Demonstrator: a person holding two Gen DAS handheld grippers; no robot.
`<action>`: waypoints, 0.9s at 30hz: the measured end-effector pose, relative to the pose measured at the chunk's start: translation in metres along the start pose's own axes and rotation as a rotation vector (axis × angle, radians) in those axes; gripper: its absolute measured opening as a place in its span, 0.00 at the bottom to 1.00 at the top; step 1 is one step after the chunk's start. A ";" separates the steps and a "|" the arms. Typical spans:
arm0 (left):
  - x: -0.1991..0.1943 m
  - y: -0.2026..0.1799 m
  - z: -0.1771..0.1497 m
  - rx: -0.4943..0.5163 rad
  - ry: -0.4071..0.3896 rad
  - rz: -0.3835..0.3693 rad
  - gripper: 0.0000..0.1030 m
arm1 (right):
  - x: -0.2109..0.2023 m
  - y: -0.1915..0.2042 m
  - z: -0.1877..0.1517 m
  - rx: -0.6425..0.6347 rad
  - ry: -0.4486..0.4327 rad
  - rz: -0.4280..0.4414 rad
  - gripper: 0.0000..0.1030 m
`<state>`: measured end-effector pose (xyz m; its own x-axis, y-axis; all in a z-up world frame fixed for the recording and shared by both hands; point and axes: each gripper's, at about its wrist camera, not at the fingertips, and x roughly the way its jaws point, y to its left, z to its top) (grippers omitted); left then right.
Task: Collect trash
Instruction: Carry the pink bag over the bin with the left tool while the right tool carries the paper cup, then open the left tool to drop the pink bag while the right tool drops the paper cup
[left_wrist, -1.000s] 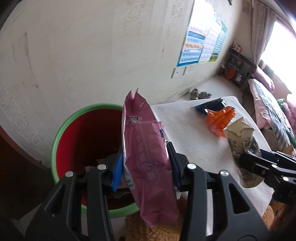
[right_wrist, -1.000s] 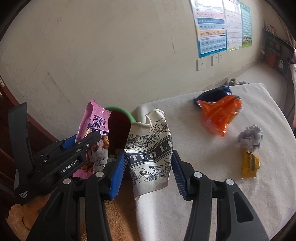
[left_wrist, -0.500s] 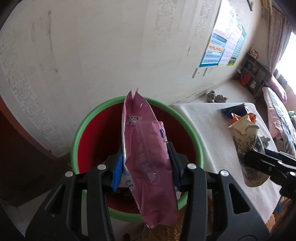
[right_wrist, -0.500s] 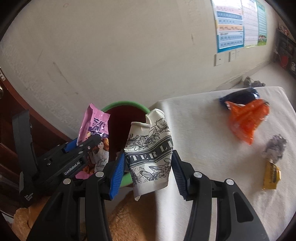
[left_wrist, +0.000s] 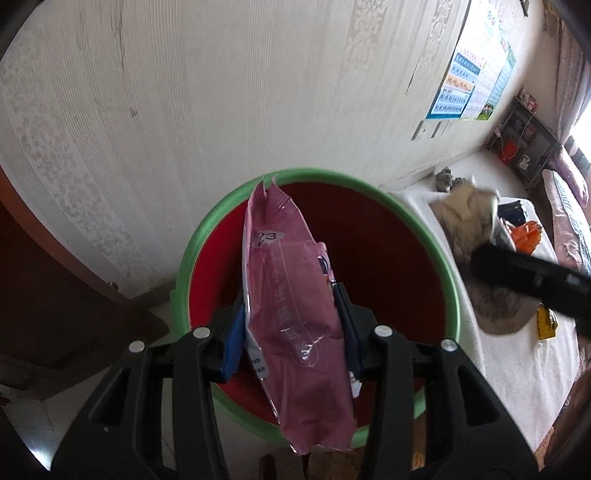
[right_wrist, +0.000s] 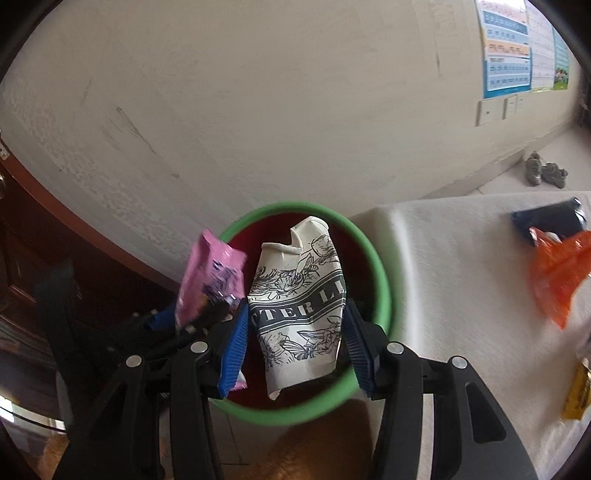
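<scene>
Showing orange wrapper (right_wrist: 561, 269) clearer in R view, pink pouch (left_wrist: 295, 314) fills L

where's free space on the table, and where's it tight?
Bare cloth on the white table between the green bin and the orange wrapper. Crowded at the far right: dark blue packet, orange wrapper, yellow packet. Over the bin, the pink packet and crushed cup nearly meet.

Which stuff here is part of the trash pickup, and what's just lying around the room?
Part of the job:
- pink wrapper in left claw
- crushed paper cup in right claw
- green bin
- orange wrapper, dark blue packet, yellow wrapper on table

Lying about:
- shoes
- wall poster
</scene>
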<state>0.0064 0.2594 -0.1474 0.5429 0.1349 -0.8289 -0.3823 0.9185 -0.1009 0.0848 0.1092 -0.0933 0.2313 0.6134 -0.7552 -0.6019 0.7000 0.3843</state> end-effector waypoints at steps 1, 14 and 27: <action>0.001 0.001 0.000 -0.001 0.006 0.003 0.42 | 0.003 0.001 0.003 0.006 -0.002 0.013 0.51; -0.016 -0.024 0.011 0.089 -0.020 0.043 0.68 | -0.026 -0.037 -0.012 0.107 -0.083 -0.023 0.72; -0.049 -0.109 -0.019 0.179 -0.072 -0.027 0.71 | -0.123 -0.169 -0.111 0.395 -0.220 -0.159 0.72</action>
<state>0.0069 0.1456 -0.1064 0.6059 0.1298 -0.7848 -0.2310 0.9728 -0.0175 0.0733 -0.1250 -0.1242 0.4790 0.5207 -0.7067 -0.2191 0.8505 0.4782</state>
